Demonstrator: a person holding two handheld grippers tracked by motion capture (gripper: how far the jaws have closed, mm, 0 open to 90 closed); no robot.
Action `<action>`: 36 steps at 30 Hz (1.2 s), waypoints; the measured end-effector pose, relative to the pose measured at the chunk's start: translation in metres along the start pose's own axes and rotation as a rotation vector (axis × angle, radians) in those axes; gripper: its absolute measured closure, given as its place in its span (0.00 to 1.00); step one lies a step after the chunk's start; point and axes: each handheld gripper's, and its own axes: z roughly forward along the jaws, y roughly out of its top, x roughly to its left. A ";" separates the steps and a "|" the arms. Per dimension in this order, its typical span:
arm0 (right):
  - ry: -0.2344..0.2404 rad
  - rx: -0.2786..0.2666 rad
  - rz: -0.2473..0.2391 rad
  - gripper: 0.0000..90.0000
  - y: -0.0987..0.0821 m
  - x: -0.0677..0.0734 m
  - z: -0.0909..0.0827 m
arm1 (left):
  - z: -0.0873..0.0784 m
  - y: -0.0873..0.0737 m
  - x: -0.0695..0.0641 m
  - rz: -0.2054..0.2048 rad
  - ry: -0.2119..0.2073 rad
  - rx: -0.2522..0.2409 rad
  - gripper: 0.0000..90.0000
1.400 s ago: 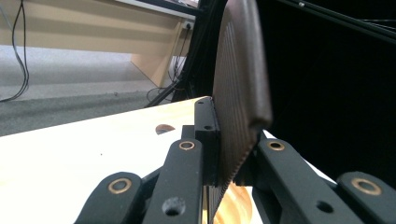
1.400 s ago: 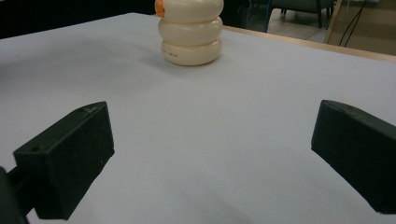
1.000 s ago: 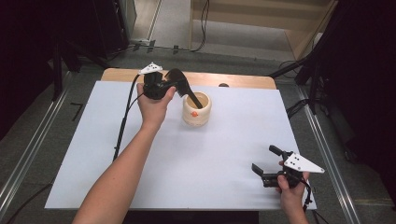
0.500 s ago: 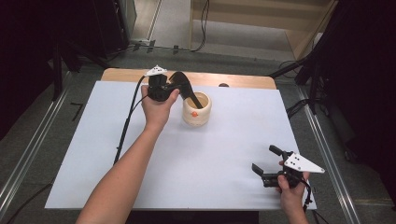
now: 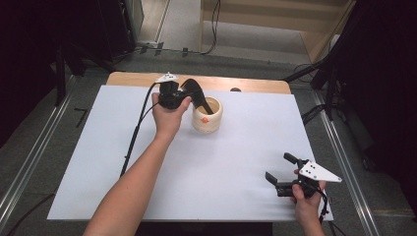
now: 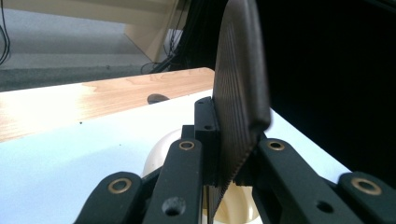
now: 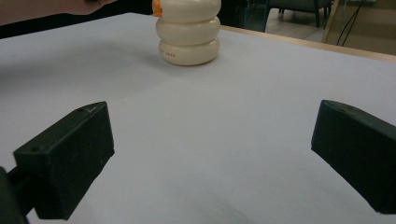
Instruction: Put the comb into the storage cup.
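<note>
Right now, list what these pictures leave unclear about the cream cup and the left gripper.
- Cream cup contents: high view, left gripper's fingers reach into the mouth and cover them.
- Cup's top: right gripper view, cut off by the upper edge.
- Whether the left gripper grips the rim: left gripper view, too close, and its own fingers block it.
- Orange mark and small print: too small to read.
</note>
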 end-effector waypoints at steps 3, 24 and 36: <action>-0.001 0.000 0.001 0.00 0.000 0.000 0.000 | 0.001 0.000 0.001 -0.002 0.001 0.001 0.93; -0.003 0.000 0.000 0.00 0.000 0.000 0.001 | 0.003 -0.002 0.001 0.012 0.074 0.013 0.65; -0.005 0.003 -0.003 0.00 0.000 0.000 0.001 | -0.003 -0.006 0.002 0.030 0.086 -0.009 0.07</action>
